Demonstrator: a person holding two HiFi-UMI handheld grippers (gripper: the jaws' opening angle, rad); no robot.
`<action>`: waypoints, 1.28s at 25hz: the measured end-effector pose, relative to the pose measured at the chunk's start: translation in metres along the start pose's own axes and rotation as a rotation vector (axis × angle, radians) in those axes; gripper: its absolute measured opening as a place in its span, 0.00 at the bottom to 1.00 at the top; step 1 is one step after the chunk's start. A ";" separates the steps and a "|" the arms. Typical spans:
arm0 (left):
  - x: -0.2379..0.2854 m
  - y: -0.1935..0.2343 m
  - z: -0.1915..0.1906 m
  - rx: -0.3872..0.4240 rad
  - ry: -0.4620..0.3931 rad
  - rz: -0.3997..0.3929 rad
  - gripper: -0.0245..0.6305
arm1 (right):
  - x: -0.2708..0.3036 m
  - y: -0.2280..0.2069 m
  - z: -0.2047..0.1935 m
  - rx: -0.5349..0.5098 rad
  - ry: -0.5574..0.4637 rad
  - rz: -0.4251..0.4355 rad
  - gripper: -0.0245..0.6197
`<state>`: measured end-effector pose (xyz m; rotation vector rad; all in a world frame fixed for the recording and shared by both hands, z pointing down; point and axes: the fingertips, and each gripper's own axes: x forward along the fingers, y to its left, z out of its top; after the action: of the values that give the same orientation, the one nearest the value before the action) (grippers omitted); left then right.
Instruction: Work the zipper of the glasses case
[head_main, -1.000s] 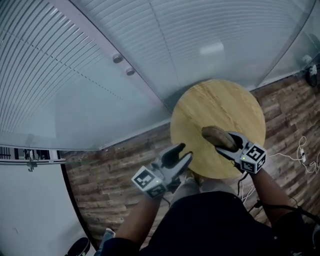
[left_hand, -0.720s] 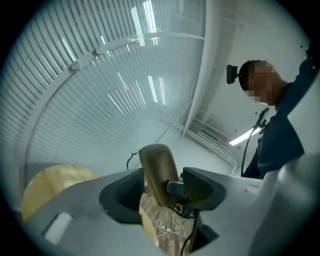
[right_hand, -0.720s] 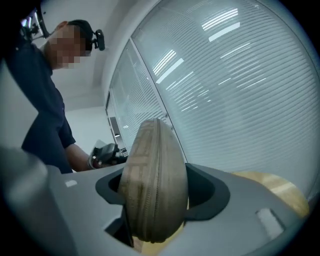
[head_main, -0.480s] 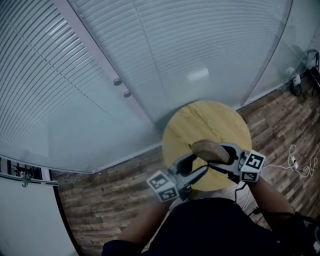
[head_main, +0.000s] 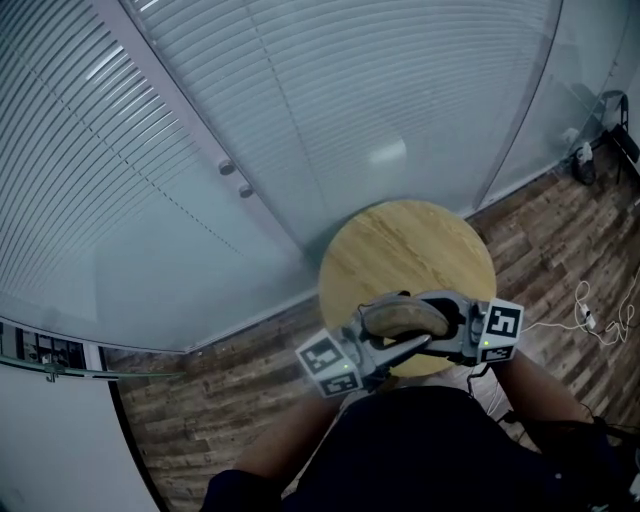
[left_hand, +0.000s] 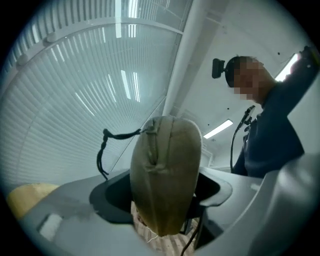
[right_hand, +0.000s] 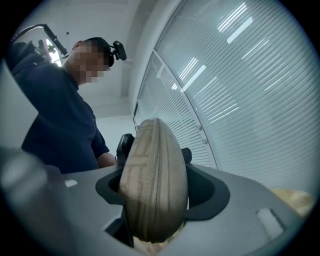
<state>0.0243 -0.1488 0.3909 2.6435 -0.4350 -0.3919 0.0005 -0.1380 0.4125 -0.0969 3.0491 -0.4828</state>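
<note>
Left hand-held gripper (head_main: 395, 336) moved in, jaws opening around oval tan fabric glasses case (head_main: 398, 314); right hand-held gripper (head_main: 434, 322) pinches it.

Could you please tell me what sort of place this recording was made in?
Probably an office or meeting-room corner: a frosted, striped glass partition, a wood-plank floor, and a small round wooden table.

Glasses case (head_main: 403, 316) over near edge of round table (head_main: 410, 250), its top open beyond, glass wall (head_main: 380, 100) behind.
</note>
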 end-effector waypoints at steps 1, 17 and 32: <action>0.003 -0.003 0.005 0.014 -0.004 -0.004 0.58 | 0.000 0.001 0.005 -0.004 -0.021 0.006 0.51; -0.031 0.024 0.047 0.143 0.014 0.201 0.52 | 0.002 -0.016 -0.001 0.034 -0.066 -0.154 0.54; -0.066 0.093 -0.005 0.563 0.727 0.423 0.52 | -0.006 -0.028 0.084 -0.239 0.146 -0.298 0.31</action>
<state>-0.0564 -0.2029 0.4512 2.8306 -0.9137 0.9168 0.0133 -0.1903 0.3414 -0.5559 3.2364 -0.1390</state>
